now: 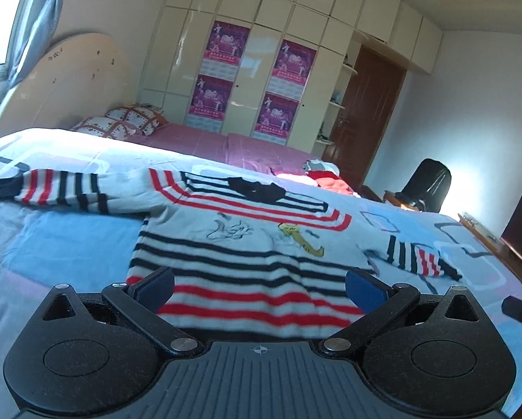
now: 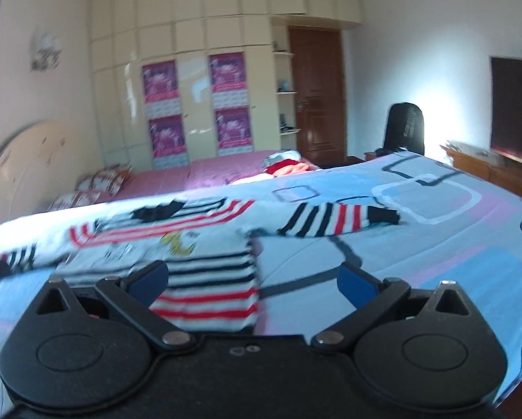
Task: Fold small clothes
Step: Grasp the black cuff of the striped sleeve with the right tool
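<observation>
Striped sweater (image 1: pixel 233 244) spread flat on a blue patterned quilt (image 1: pixel 61 244), filling the middle of the left wrist view; white knit with black and red bands, a black collar (image 1: pixel 255 188) toward the upper centre, and a yellow motif (image 1: pixel 301 239) on the chest. One sleeve (image 1: pixel 51 188) extends to the left edge of the frame; the other sleeve (image 1: pixel 414 256) lies at right centre. Left gripper (image 1: pixel 259 288), lower centre, has its blue pads (image 1: pixel 156 288) spread wide apart over the sweater's hem, gripping nothing. In the right wrist view, which is somewhat blurred, the right gripper (image 2: pixel 254 288) likewise stands with jaws wide apart and nothing between them; the hem corner of the sweater (image 2: pixel 212 296) lies just beyond its left pad (image 2: pixel 149 284), and a sleeve (image 2: pixel 334 218) stretches toward right centre. Background: cream wardrobe (image 1: pixel 261 52) with pink posters (image 1: pixel 226 45), pillows (image 1: pixel 121 122) at left, brown door (image 1: pixel 369 111), red clothing (image 1: pixel 330 179) further along the bed.
</observation>
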`<state>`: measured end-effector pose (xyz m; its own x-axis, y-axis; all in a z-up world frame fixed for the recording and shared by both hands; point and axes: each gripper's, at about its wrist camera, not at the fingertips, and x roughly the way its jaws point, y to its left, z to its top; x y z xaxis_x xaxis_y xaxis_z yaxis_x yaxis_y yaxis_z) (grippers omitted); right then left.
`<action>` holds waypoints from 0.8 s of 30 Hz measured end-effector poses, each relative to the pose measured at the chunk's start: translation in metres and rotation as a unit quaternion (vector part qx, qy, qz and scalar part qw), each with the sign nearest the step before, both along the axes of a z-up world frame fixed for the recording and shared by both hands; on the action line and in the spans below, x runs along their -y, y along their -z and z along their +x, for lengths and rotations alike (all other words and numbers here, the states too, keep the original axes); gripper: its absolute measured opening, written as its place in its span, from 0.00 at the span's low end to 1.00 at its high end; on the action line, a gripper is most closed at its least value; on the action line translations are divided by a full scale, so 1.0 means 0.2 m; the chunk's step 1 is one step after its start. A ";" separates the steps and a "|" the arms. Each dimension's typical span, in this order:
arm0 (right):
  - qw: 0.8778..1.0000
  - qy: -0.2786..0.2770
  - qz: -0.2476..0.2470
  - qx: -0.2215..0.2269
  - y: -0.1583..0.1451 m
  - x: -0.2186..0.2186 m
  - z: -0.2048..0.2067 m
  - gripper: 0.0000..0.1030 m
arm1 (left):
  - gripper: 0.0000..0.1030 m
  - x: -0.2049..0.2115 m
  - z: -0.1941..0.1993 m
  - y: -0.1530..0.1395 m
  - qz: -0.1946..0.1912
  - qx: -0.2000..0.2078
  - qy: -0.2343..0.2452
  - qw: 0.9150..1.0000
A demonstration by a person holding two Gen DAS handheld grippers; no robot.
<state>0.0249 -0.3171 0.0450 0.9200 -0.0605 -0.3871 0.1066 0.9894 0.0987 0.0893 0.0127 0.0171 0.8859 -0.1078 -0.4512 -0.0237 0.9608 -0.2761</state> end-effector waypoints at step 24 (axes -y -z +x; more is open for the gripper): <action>0.928 0.203 0.309 -0.049 0.77 1.29 1.40 0.33 | 1.00 0.27 1.11 0.43 0.041 -0.139 -0.100 0.984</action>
<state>0.3046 -0.5746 -0.1089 0.8282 -0.1336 -0.5443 0.4971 0.6235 0.6034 0.3120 -0.0423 -0.0692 0.7275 0.1024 -0.6784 -0.2773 0.9483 -0.1542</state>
